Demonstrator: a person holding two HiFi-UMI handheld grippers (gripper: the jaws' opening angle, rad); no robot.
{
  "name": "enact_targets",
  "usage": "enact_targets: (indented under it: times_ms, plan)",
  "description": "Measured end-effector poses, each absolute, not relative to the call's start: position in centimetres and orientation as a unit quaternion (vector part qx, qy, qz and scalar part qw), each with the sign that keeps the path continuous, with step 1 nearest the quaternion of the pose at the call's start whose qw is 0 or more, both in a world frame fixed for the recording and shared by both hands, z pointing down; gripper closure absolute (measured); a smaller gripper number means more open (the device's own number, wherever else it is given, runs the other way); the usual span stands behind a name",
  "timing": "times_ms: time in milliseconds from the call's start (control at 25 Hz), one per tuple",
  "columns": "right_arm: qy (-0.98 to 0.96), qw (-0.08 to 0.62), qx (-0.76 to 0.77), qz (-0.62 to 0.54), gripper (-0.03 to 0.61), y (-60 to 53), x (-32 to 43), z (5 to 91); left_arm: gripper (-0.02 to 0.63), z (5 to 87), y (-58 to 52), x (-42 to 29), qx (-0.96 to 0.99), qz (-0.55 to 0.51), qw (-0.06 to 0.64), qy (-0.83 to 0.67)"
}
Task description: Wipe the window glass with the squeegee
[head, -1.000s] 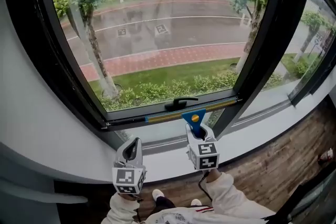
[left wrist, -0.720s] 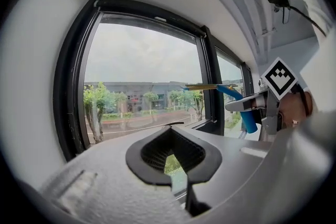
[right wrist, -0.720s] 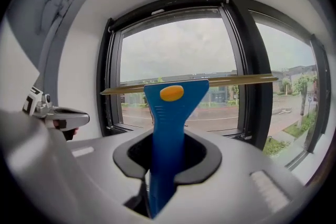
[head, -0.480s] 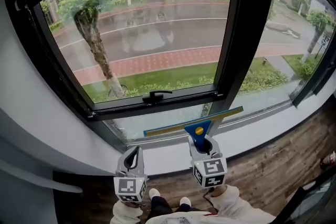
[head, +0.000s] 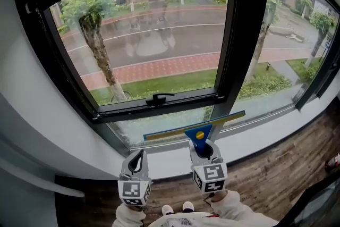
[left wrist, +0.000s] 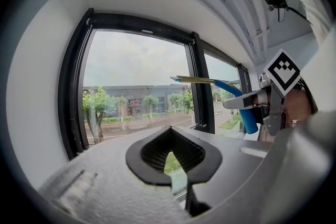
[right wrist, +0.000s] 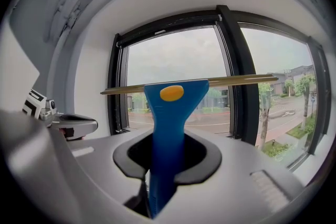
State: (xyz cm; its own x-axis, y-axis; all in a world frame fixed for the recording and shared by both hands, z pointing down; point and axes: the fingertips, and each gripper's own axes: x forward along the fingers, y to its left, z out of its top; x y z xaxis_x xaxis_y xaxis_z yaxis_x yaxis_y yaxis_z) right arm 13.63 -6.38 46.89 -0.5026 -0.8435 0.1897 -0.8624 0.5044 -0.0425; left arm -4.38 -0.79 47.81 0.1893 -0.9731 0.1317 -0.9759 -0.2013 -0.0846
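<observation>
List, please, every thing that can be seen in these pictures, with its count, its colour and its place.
window glass: one large pane, clear, straight ahead; a narrow pane lies below it and more glass to the right
window frame: one, black, around and between the panes
window handle: one, black, on the bottom bar of the large pane
squeegee: one, blue with a yellow dot and a brass-coloured blade, in front of the narrow lower pane
sill: one, white, under the window
floor: one, brown wood, lower right
shoes: two tips, white, bottom centre
sleeves: two, white, bottom edge
left gripper: one, grey, jaws together, empty
right gripper: one, grey, closed on the squeegee's handle
</observation>
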Motion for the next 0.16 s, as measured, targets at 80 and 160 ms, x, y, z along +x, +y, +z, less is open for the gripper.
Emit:
enact_targets:
  times_ms: [80,160]
  plan:
    - [-0.863,0.07,0.496,0.064,0.486,-6.07,13.03,46.66,0.614,47.82,-0.56,-4.62,0.775,0.081,0.011,-0.626]
    - [-0.862,0.068,0.499,0.062,0.486,-5.75,12.39,46.39,0.614,47.76,-0.34,-4.91,0.78,0.084,0.011,-0.62]
